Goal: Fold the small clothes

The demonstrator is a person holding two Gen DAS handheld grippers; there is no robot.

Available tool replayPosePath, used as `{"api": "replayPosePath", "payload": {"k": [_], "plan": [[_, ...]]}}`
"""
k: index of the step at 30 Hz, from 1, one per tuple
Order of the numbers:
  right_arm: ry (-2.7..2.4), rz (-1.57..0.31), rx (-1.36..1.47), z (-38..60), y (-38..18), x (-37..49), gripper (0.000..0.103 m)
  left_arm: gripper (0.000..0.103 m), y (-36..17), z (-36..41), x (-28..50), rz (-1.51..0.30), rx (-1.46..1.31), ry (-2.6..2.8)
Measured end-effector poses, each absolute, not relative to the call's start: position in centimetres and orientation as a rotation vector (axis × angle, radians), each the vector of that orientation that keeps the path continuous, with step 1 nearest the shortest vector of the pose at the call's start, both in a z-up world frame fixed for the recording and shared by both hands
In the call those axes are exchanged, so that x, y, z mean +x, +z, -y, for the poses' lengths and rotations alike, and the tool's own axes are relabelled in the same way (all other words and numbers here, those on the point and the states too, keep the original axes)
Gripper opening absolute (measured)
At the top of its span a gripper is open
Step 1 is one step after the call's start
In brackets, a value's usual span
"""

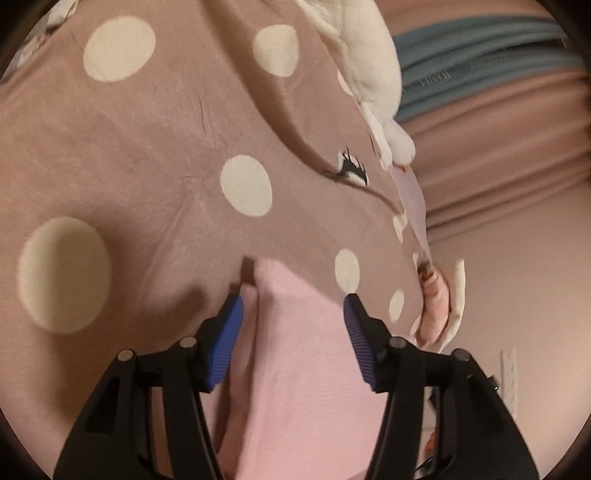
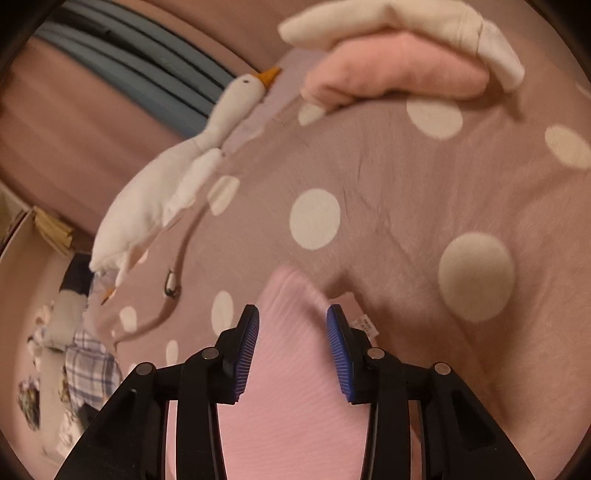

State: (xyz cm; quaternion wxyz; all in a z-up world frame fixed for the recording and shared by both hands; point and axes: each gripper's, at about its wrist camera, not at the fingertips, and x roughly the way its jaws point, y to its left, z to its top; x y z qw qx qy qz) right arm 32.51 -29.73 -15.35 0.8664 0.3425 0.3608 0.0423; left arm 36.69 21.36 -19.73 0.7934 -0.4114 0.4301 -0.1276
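Observation:
A pink ribbed garment point(image 1: 299, 354) lies on the mauve polka-dot bedspread point(image 1: 147, 147). In the left wrist view my left gripper point(image 1: 293, 306) is open, its blue pads on either side of a corner of the garment. In the right wrist view my right gripper point(image 2: 293, 317) is open around another corner of the pink garment point(image 2: 291, 387), with a small white label point(image 2: 365, 326) showing beside the right pad. A stack of folded clothes, pink point(image 2: 395, 70) under white point(image 2: 406, 18), sits at the far side of the bed.
A white plush goose point(image 2: 159, 188) lies along the bed's left edge in the right wrist view; it also shows in the left wrist view point(image 1: 365, 70). Pink curtains point(image 1: 498, 147) and teal folds are behind. A checked cloth point(image 2: 92, 365) and clutter lie off the bed.

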Motion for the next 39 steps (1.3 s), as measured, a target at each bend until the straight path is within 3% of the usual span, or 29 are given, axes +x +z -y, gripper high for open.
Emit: {"api": "replayPosePath", "payload": {"k": [5, 14, 18, 19, 25, 27, 31, 37, 39], "plan": [[0.169, -0.744, 0.637, 28.6, -14.9, 29.8, 0.038, 0.057, -18.6, -17.9, 33.2, -0.970, -0.707, -0.425], [0.229, -0.937, 0.342, 23.8, -18.7, 25.8, 0.038, 0.057, -21.8, -11.1, 27.0, -1.087, -0.493, -0.619], [0.110, -1.067, 0.286, 24.6, -22.3, 24.3, 0.037, 0.057, -24.2, -11.4, 25.3, -1.149, -0.477, -0.615], [0.098, -1.068, 0.274, 24.7, -22.6, 23.6, 0.030, 0.057, -24.5, -11.8, 24.8, -1.151, -0.496, -0.626], [0.098, -1.104, 0.199, 24.6, -22.9, 20.6, 0.029, 0.057, -24.9, -13.2, 21.7, -1.185, -0.519, -0.626], [0.097, -1.088, 0.205, 24.8, -22.4, 20.4, 0.029, 0.060, -24.2, -13.2, 21.2, -1.179, -0.524, -0.608], [0.143, -1.022, 0.291, 25.1, -21.3, 19.2, 0.031, 0.082, -22.7, -13.1, 20.5, -1.140, -0.498, -0.564], [0.201, -0.961, 0.331, 24.3, -20.6, 16.7, 0.039, 0.089, -22.2, -15.0, 20.1, -1.091, -0.579, -0.525], [0.214, -0.950, 0.329, 23.7, -20.4, 16.4, 0.047, 0.089, -22.2, -15.5, 20.2, -1.082, -0.609, -0.518]]}}
